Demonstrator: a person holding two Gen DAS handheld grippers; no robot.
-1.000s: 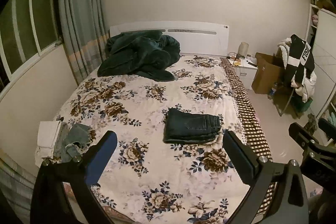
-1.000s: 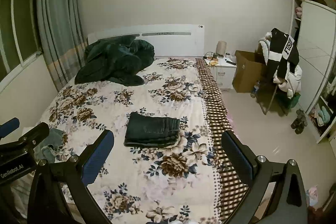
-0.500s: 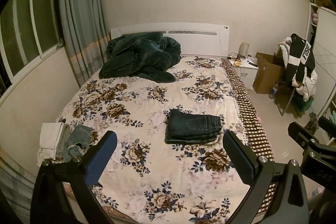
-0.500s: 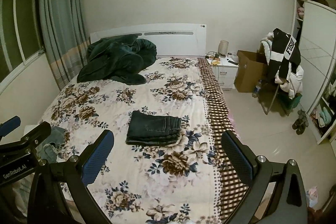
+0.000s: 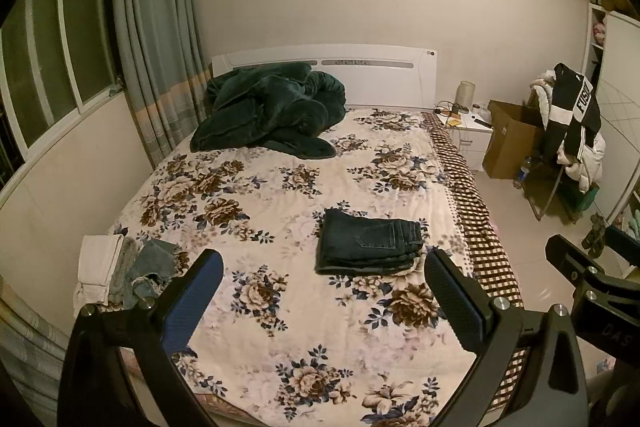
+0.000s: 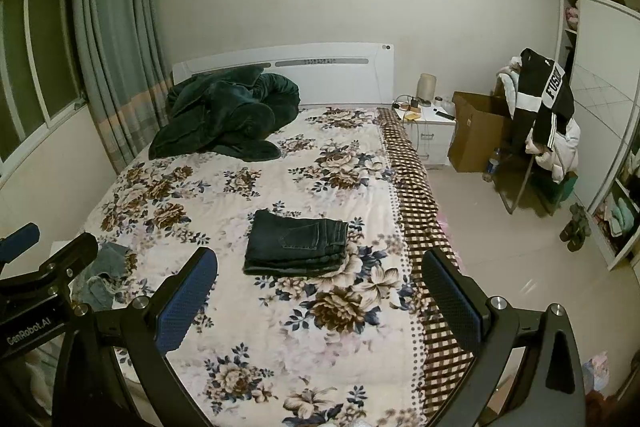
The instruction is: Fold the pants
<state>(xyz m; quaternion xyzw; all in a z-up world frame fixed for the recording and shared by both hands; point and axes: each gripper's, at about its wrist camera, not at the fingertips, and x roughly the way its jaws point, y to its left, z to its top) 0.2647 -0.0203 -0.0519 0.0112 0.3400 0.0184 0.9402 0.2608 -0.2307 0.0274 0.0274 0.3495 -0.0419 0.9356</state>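
A pair of dark blue denim pants, folded into a compact rectangle, lay on the floral-patterned bed toward its right edge and nearer the foot. The left gripper and the right gripper hung above the foot of the bed, each with fingers spread wide apart and gripping nothing. A heap of light clothes sat at the bed's left edge, and a crumpled dark green blanket lay against the headboard.
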